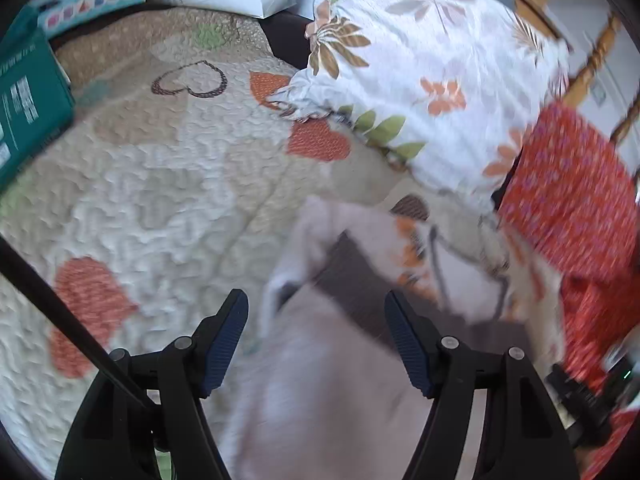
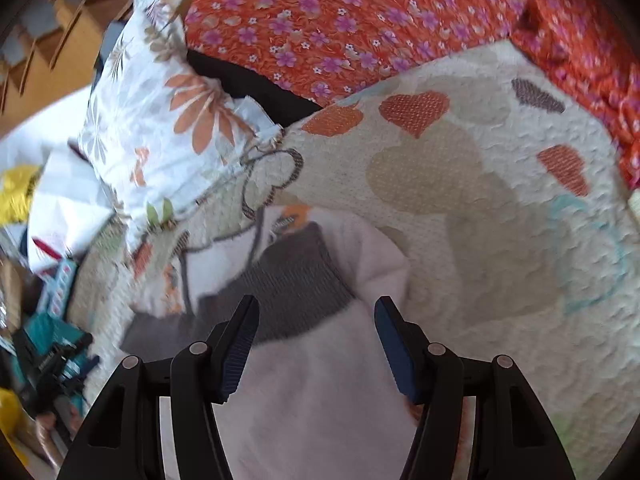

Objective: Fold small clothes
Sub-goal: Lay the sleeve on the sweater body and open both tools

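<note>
Both my left gripper [image 1: 316, 338] and right gripper [image 2: 316, 344] gape empty over the pale garment [image 2: 320, 380] lying limp between my fingers: light, floppy, best pinched at an edge

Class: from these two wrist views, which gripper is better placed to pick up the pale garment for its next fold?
Right, marginally. The right gripper hangs open over the pale garment, squarely centred; the left gripper is open too, but over the garment's edge, partly above the quilt.

Below me spreads a quilted bedspread [image 1: 168, 184] with orange hearts; a floral pillow [image 1: 420, 72] and red flowered fabric [image 2: 360, 20] lie beyond, wooden chair [image 1: 592, 56] behind.
</note>
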Tool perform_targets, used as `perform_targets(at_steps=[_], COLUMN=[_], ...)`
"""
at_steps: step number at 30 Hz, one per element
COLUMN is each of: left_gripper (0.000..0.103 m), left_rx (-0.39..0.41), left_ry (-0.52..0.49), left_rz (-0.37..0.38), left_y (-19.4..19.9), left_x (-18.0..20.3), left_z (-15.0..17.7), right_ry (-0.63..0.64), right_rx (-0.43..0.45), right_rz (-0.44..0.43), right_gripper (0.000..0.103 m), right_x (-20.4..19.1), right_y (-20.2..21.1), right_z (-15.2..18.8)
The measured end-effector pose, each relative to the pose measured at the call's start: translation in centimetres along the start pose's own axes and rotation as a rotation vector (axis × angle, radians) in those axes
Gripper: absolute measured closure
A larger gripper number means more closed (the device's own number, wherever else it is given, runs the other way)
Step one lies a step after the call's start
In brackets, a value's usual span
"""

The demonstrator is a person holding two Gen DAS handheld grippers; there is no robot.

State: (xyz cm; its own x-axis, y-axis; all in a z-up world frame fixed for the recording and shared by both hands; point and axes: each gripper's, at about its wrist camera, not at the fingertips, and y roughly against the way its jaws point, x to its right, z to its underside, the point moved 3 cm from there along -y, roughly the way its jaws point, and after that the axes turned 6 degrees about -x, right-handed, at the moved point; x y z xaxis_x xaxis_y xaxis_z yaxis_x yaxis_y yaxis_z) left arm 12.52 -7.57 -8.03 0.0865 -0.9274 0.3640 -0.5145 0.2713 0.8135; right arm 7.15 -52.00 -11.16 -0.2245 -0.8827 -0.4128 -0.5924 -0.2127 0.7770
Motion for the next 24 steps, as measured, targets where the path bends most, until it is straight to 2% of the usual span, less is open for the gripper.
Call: perform_targets(at_steps=[3,6,8,10,11,12,13,14,15,16,19,21,22,24], left_gripper=[0.032,0.029,0.028,0.028,0.028,0.028,0.034,0.047,0.084,0.091,0.093,0.096,0.096,0.095], left_rx=[-0.034,-0.093,-0.140,-0.215,-0.231,-0.220,-0.229,-0.246,-0.283,-0.308,-0.276,-0.224,-0.196,-0.177], left_ry=[-0.048,-0.036,-0.028,-0.034,-0.041,-0.072,-0.090,-0.102,-0.111,-0.112,-0.113,-0.129,-0.140,-0.121], left_rz=[-0.046,-0.026,-0.008,0.020,0.026,0.006,0.008,0.030,0.071,0.079,0.049,-0.029,-0.074,-0.071], left_y=[0.0,-0.7,-1.4,-2.5,-2.7,-2.6,-2.6,-2.6,-2.6,-2.6,-1.0,0.2,0.9,1.8], left_x=[-1.6,-3.1,-3.6,-3.6,-3.5,-3.0,-2.6,-2.2,-1.8,-1.7,-2.0,-2.5,-2.8,-3.6], left_z=[1.5,2.9,3.7,4.7,5.0,5.2,5.3,5.4,5.6,5.7,5.1,4.5,4.3,3.9], right_ry=[0.045,0.042,-0.002,-0.075,-0.105,-0.131,-0.143,-0.154,-0.160,-0.150,-0.128,-0.125,-0.099,-0.054], right_rx=[-0.024,-0.064,-0.104,-0.153,-0.166,-0.175,-0.191,-0.213,-0.233,-0.233,-0.218,-0.214,-0.210,-0.209], right_rz=[0.071,0.106,0.080,0.010,-0.031,-0.074,-0.106,-0.144,-0.172,-0.163,-0.104,-0.076,-0.026,0.043], right_gripper=[0.038,0.038,0.038,0.038,0.042,0.055,0.065,0.086,0.093,0.094,0.097,0.098,0.098,0.097], right_x=[1.3,3.3,4.7,6.0,6.3,6.4,6.4,6.3,6.1,6.0,5.9,6.0,5.9,5.5], right_y=[0.4,0.6,0.5,0.3,0.3,0.4,0.4,0.2,0.1,0.1,0.8,1.0,1.0,0.9], right_z=[1.5,3.3,4.5,5.7,6.2,6.7,7.0,7.3,7.6,7.6,7.4,7.3,7.4,7.5])
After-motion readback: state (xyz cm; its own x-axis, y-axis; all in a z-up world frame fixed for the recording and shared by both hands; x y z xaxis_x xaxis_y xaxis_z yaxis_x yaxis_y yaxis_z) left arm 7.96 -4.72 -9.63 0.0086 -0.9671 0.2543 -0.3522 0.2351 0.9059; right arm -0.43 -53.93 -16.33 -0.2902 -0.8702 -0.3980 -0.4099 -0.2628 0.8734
